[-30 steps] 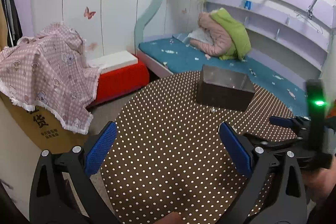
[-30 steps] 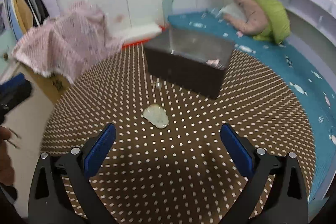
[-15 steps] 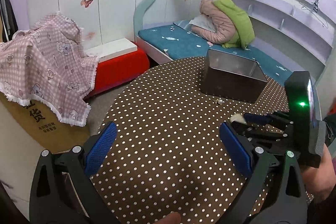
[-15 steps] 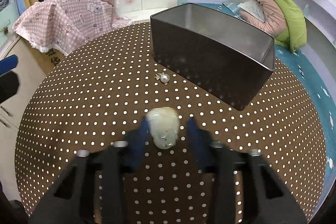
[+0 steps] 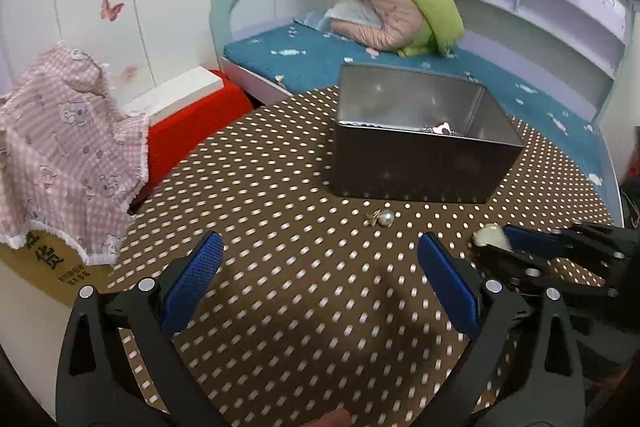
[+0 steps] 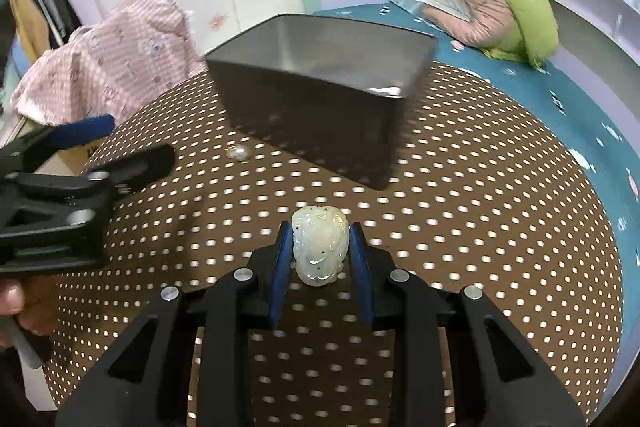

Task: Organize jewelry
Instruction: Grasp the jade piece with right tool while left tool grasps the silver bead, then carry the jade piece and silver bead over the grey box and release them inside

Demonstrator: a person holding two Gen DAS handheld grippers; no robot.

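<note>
left wrist: close, angled down over table [image 5: 280,227] | right wrist: same | shared: metal box [image 5: 416,167]

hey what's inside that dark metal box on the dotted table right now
Inside the metal box, a small pinkish piece lies beside something silvery at the bottom. The near wall hides the rest of the floor, so more may lie unseen.

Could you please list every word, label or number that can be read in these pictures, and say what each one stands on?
"货": large dark character on the brown cardboard box under the pink checked cloth; the character above it is partly hidden by the cloth's fringe.
Smaller lines of print beneath it on the box: too small and blurred to read.
Nothing readable on the metal tin, the grippers or the walls.
</note>
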